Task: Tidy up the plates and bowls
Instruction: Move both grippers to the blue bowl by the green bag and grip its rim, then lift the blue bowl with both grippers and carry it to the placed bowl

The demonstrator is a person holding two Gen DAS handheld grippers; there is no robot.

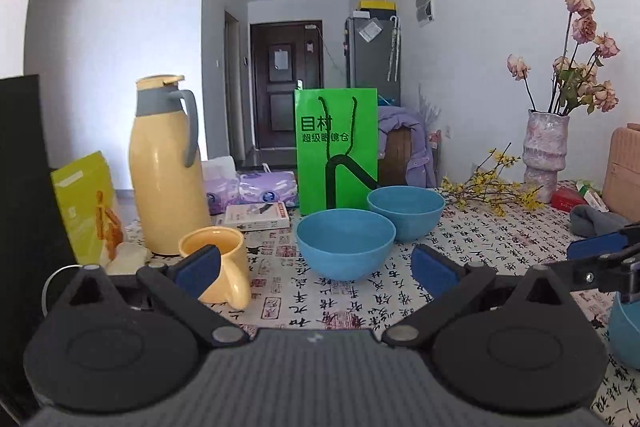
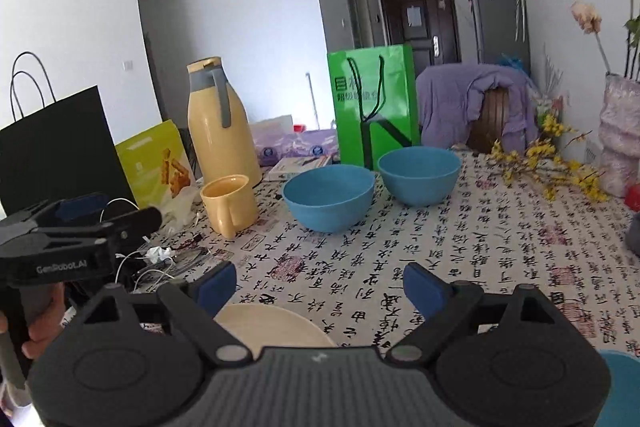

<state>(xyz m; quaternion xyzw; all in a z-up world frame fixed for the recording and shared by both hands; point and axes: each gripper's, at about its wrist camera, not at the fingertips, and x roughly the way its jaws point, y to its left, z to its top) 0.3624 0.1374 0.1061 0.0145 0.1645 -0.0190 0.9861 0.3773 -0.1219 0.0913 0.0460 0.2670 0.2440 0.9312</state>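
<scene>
Two blue bowls stand side by side on the calligraphy-print tablecloth: a nearer one [image 1: 346, 243] [image 2: 329, 195] and a farther one [image 1: 405, 211] [image 2: 419, 175]. My left gripper [image 1: 316, 269] is open and empty, just short of the nearer bowl. My right gripper [image 2: 320, 287] is open and empty, above a cream plate [image 2: 276, 325] at the table's near edge. A third blue bowl shows at the right edge in the left wrist view [image 1: 625, 331] and at the lower right in the right wrist view [image 2: 622, 387].
A yellow mug [image 1: 218, 269] [image 2: 229, 203] and a yellow thermos [image 1: 166, 167] [image 2: 220, 123] stand to the left. A green paper bag [image 1: 337, 147] [image 2: 374, 105] stands behind the bowls. A vase with flowers [image 1: 546, 147] is at the right, a black bag [image 2: 56, 147] and cables at the left.
</scene>
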